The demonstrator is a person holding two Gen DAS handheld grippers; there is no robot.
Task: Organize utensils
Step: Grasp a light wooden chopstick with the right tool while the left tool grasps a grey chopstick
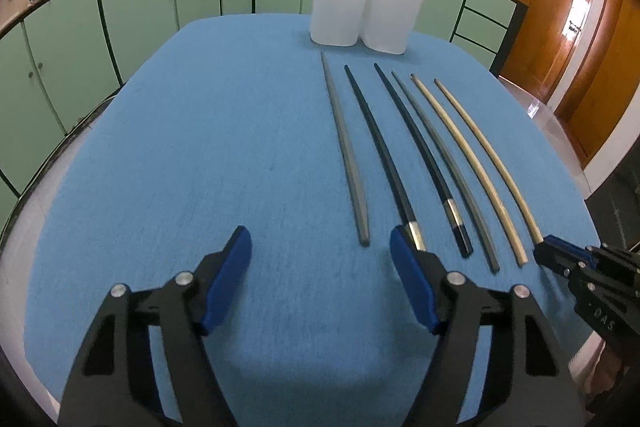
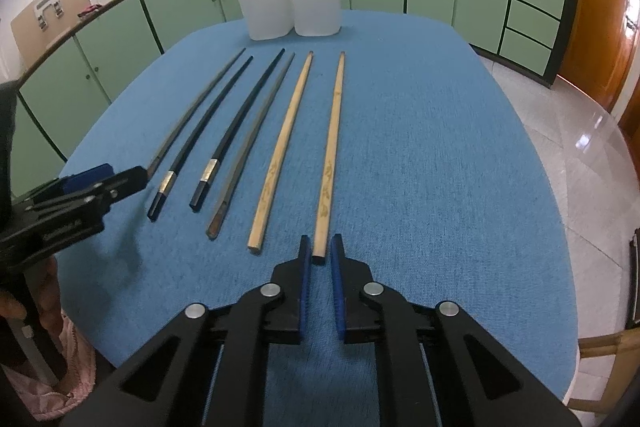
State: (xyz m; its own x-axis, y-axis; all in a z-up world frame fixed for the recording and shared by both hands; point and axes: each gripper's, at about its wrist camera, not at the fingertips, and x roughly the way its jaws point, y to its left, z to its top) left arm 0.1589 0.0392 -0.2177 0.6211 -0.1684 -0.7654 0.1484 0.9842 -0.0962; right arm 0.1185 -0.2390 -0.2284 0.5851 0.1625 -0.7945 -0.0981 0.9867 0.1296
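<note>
both grippers angle down over the near edge of the blue table [image 1: 180, 147]. left gripper [image 1: 320, 247] stands released, jaws wide and holding nothing, its right finger over the near end of a black chopstick [image 1: 380, 151]. right gripper [image 2: 319, 257] is clenched on the near end of the rightmost bamboo chopstick [image 2: 332, 143]. six chopsticks lie side by side, long axes running from near edge to far edge, tips toward two white holders [image 2: 292, 1] at the far edge.
</note>
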